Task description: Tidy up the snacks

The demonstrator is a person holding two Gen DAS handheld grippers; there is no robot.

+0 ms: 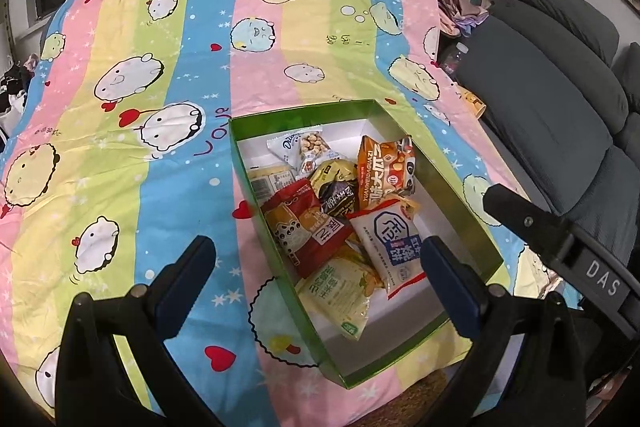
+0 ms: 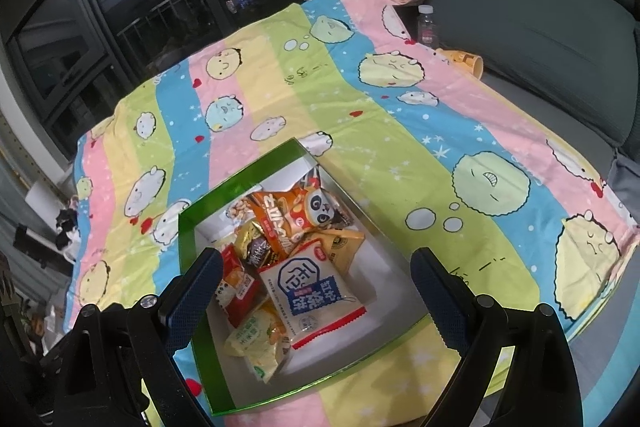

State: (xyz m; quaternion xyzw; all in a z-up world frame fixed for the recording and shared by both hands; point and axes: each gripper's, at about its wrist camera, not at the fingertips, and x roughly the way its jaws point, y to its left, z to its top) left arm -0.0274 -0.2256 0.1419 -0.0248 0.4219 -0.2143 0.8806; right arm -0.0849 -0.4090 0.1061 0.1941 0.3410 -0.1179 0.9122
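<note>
Left wrist view, snack packets (image 1: 340, 211) in green box (image 1: 240, 163), both grippers open

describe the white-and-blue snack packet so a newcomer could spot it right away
Find the green box on the striped cartoon bedsheet; it holds a heap of snack packets. The white packet lies on top at the near end, beside a pale yellow-green packet. Only it has a large blue emblem and a red zigzag edge.

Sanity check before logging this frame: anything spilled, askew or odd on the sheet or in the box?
Nothing spilled: every snack packet shows inside the green box, none on the striped sheet. The packets lie jumbled and overlapping, the white-and-blue packet on top. The box sits skewed to the sheet's stripes. Both grippers, left and right, are open and empty.
</note>
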